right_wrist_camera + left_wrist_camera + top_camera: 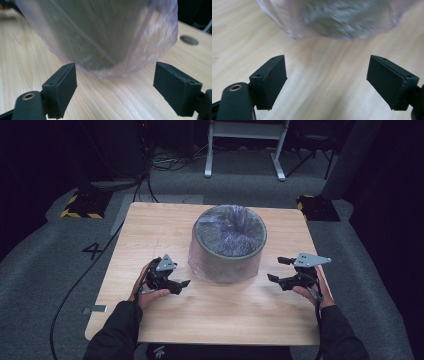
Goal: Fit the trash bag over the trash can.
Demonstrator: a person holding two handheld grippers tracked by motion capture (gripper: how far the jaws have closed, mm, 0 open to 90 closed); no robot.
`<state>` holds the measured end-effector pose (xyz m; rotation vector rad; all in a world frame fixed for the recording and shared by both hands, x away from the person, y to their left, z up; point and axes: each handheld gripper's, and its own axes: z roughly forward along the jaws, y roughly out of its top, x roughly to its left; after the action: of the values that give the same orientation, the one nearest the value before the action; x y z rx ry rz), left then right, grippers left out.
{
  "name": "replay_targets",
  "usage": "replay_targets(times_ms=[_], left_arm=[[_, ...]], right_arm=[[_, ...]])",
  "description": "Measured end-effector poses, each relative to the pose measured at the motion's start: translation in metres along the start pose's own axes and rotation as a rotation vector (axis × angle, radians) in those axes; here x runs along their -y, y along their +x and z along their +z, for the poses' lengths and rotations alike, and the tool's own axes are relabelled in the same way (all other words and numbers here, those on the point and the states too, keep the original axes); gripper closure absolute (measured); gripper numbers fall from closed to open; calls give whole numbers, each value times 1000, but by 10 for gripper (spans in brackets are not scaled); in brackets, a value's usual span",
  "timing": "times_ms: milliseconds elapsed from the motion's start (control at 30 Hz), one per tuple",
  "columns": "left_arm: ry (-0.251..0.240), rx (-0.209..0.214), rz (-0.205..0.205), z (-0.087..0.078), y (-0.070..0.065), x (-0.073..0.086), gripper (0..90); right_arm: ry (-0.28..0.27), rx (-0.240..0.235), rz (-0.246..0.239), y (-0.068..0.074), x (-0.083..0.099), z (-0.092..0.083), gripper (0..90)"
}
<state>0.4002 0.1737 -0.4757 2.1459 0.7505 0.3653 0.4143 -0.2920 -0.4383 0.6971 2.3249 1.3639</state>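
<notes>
On the wooden worktop (150, 235), towards its far middle, stands the round grey bin (229, 251), upright, with a clear plastic bag (227, 232) lining it: the bag dips into the bin's mouth, folds over the rim and hangs down the outside wall nearly to the wood. What lies inside the bag, if anything, I cannot tell; the film is crumpled and glossy. I hold my left gripper (179, 283) just beside the bin's near-left foot and my right gripper (279, 270) off its right side, both apart from it. Both sets of jaws stand wide and released, nothing between them; from each gripper view I see bare wood between my pads (275, 82) and the bag's hem (110, 72) just ahead. By my judgement the lining step is at its close: the bag looks seated all round. My next move calls for a check of the hem for slack, then any pinch must catch film alone, gently, without dragging the light bin.
</notes>
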Motion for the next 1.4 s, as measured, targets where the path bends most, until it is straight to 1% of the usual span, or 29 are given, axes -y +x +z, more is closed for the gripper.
replay_targets(times_ms=[33, 67, 167, 200, 267, 333, 467, 533, 633, 700, 867, 933, 967, 1000, 1100, 1233, 1333, 1400], left_arm=[[25, 1, 10, 1, -3, 3, 155], [40, 17, 5, 3, -5, 5, 156], [64, 27, 18, 4, -12, 11, 156], [83, 40, 15, 5, -13, 13, 155], [82, 43, 15, 5, -15, 17, 157], [85, 35, 21, 5, -17, 20, 156], [110, 37, 22, 7, -20, 25, 156], [122, 34, 27, 7, -20, 26, 157], [118, 41, 20, 7, -20, 28, 155], [117, 42, 17, 7, -20, 28, 154], [105, 41, 15, 8, -20, 29, 142], [105, 42, 17, 8, -19, 29, 140], [105, 44, 16, 8, -19, 29, 139], [107, 44, 15, 8, -19, 29, 138], [106, 45, 16, 8, -19, 29, 137], [106, 45, 16, 8, -19, 29, 137], [106, 45, 17, 8, -19, 29, 136], [107, 45, 17, 8, -19, 29, 136]], right_arm=[[-9, 6, -8, 2, -3, -1, 185], [-23, 4, -17, 5, -8, -4, 185], [-45, 9, -33, 10, -18, -8, 189], [-53, 10, -36, 11, -21, -10, 190], [-67, 12, -42, 13, -29, -13, 194], [-79, 14, -52, 15, -37, -17, 195], [-109, 12, -58, 16, -53, -24, 199], [-122, 18, -73, 17, -60, -27, 199], [-145, 13, -76, 18, -71, -31, 202], [-147, 19, -85, 18, -78, -33, 202], [-160, 19, -101, 20, -94, -35, 198], [-169, 21, -102, 21, -102, -35, 198], [-169, 28, -109, 22, -107, -35, 198], [-173, 25, -115, 23, -111, -35, 198], [-170, 35, -138, 25, -123, -33, 198], [-173, 23, -135, 25, -137, -27, 198], [-167, 13, -130, 24, -143, -21, 198], [-159, 17, -127, 23, -146, -17, 198]])
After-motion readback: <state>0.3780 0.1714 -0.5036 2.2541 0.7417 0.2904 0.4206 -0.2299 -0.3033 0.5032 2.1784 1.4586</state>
